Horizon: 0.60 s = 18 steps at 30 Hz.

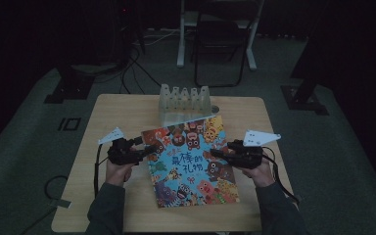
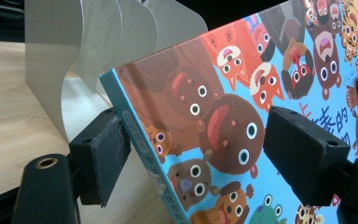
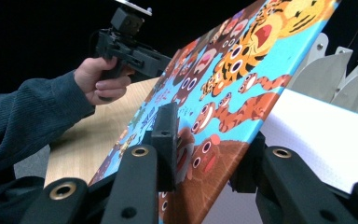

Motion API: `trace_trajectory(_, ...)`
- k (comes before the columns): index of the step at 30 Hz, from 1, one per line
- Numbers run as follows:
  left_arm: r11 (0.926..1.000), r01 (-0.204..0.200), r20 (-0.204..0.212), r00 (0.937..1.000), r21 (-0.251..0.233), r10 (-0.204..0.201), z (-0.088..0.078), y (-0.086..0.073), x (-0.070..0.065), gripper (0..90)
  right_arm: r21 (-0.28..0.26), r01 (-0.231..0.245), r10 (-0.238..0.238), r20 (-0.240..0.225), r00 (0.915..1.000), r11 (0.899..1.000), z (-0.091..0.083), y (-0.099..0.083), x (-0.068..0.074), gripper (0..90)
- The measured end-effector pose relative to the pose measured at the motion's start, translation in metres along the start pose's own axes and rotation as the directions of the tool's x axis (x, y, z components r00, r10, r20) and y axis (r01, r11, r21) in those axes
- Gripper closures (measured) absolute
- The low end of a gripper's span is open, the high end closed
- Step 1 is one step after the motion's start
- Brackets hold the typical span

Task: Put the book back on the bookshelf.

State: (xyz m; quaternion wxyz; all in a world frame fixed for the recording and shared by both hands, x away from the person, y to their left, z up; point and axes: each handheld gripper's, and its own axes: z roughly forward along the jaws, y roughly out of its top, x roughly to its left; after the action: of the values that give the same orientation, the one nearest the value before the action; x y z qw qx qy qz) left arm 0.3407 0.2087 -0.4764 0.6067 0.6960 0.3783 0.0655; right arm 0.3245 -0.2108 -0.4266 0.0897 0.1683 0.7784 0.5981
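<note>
Book point(image 1: 191, 164) just before rack point(image 1: 184, 104), perhaps touching

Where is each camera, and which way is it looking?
High view: above the table, looking down at the book; both forearms show.
Left gripper view: on the left gripper, looking at the book's spine and the rack; its jaws show.
Right gripper view: on the right gripper, looking along the cover; its jaws show.
All share the book.
</note>
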Motion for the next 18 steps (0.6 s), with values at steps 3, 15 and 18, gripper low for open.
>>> trace_trajectory(3, 0.9999, -0.001, 0.009, 1.0000, -0.017, 0.001, -0.002, 0.003, -0.003, 23.2, 0.014, -0.003, 0.003, 0.005, 1.0000, 1.000, -0.002, 0.000, -0.002, 67.3)
trace_trajectory(15, 0.9978, -0.041, 0.013, 0.9990, -0.052, 0.042, -0.009, 0.015, -0.016, 23.5, 0.011, -0.024, 0.024, 0.026, 0.9994, 1.000, -0.007, -0.003, -0.007, 67.4)
trace_trajectory(18, 0.9968, -0.048, 0.011, 0.9988, -0.064, 0.049, -0.010, 0.017, -0.018, 23.5, 0.009, -0.029, 0.029, 0.027, 0.9992, 1.000, -0.007, -0.004, -0.008, 67.4)
